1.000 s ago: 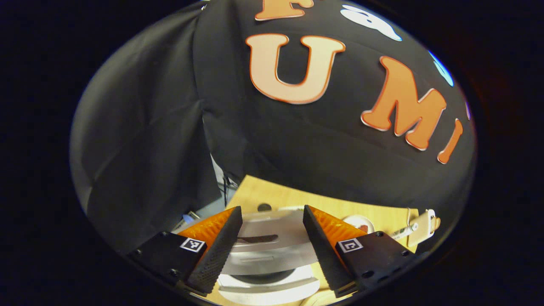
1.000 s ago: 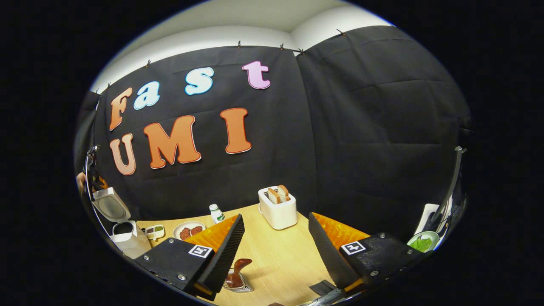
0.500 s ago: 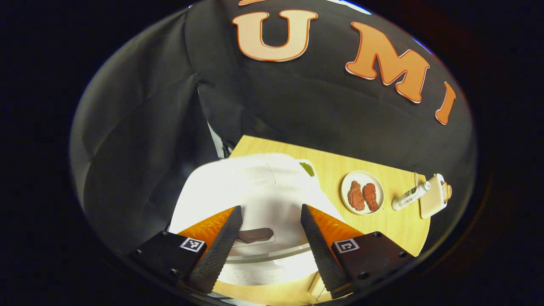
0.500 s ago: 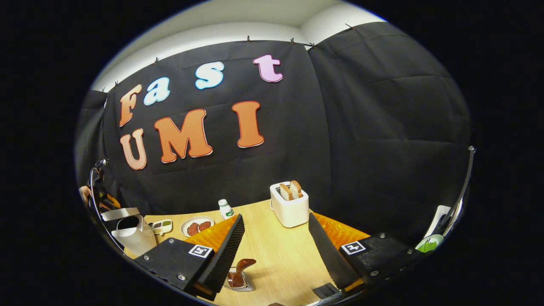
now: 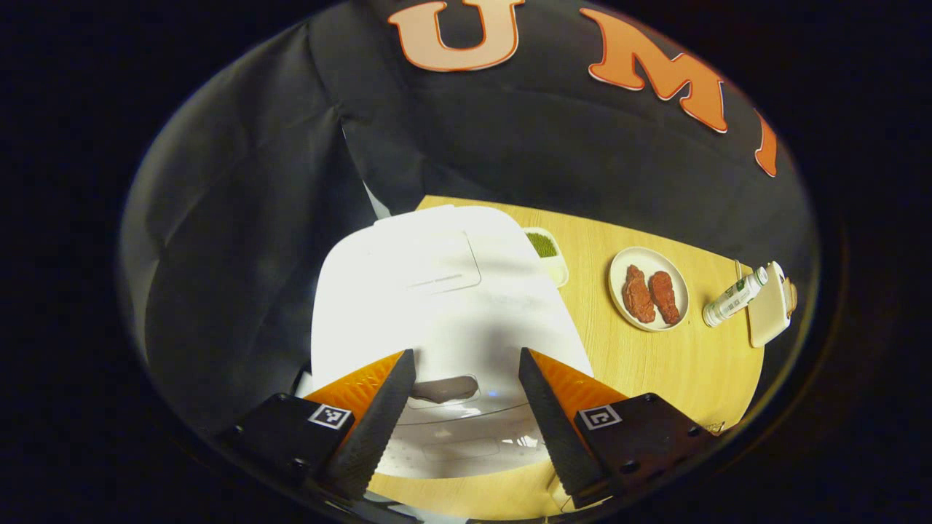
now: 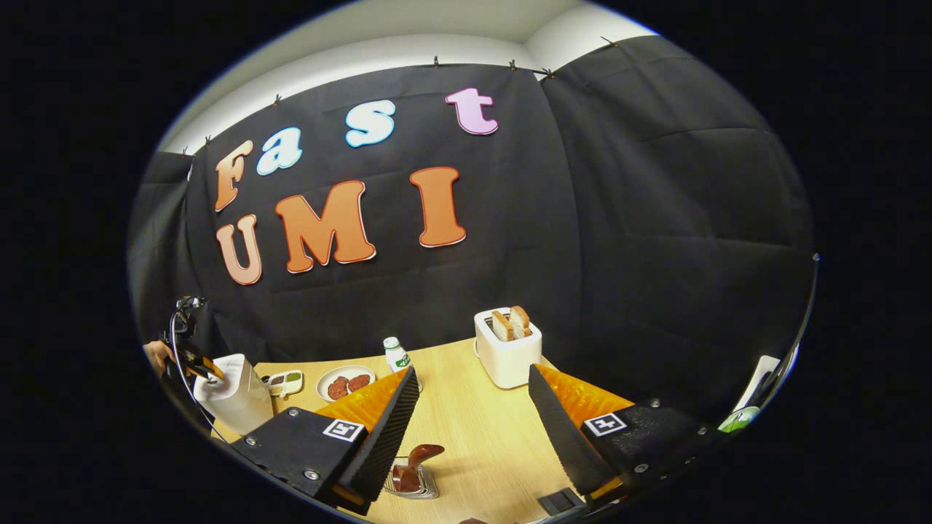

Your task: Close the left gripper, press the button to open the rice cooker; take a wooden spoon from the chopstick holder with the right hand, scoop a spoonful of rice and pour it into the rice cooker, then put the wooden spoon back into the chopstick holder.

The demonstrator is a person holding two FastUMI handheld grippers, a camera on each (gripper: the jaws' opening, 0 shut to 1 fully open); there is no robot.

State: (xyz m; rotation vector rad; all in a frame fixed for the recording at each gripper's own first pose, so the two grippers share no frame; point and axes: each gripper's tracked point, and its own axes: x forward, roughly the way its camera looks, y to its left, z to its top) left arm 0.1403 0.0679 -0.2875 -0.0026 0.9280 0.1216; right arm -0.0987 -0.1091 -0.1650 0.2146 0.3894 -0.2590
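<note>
now the rice cooker (image 5: 437, 306) lid is down, was up; both tools gape apart

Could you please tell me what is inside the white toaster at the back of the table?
Two slices of toast stand upright in the toaster, their tops sticking out. Their lower parts are hidden inside it.

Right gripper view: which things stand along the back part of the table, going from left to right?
Rice cooker → small divided dish → plate of meat → small bottle → toaster with bread.
</note>
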